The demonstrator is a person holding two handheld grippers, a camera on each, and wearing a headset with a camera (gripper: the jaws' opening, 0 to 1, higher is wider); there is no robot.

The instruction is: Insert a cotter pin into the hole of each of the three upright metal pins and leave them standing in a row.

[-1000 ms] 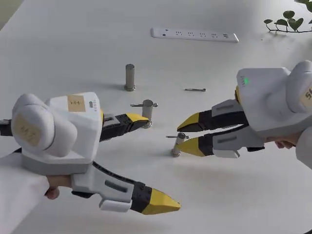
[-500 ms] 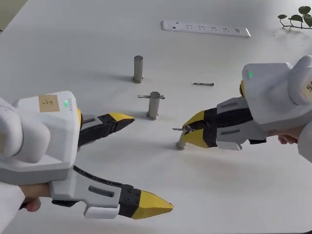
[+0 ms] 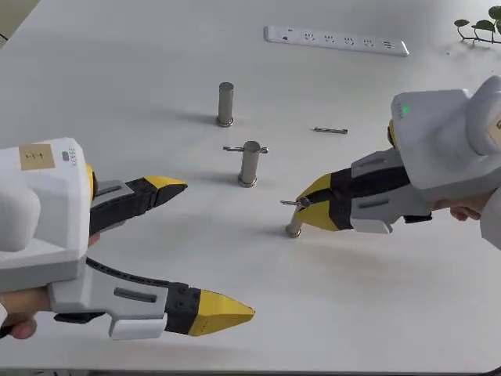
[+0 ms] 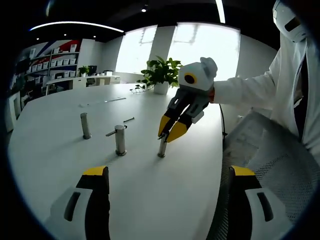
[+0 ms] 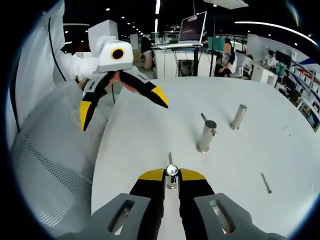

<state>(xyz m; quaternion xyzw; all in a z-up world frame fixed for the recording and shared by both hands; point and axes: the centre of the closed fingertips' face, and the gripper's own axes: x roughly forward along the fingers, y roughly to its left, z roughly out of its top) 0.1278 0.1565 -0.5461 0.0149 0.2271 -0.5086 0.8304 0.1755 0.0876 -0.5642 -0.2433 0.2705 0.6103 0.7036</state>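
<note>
On the white desk [image 3: 94, 70] in the head view, three metal pins stand in a line from far to near. The far metal pin [image 3: 225, 103] has nothing in it. The middle metal pin [image 3: 250, 163] has a pin through its top. The right gripper [image 3: 304, 207] has its jaws pinched on the cotter pin [image 3: 288, 203] at the top of the near metal pin [image 3: 293, 225], which seems to lean a bit. The left gripper [image 3: 218, 249] hangs on the near left, jaws wide and holding nothing. A loose cotter pin [image 3: 329, 131] lies to the right, and a power strip [image 3: 337, 41] lies far off. In the left gripper view, the room has big bright windows and a leafy plant [image 4: 159, 75]. In the right gripper view, the jaws are nearly shut around the little pin. I think a hard push or quick pull could tip the near metal pin over, because the desk looks smooth and nothing holds its foot.
</note>
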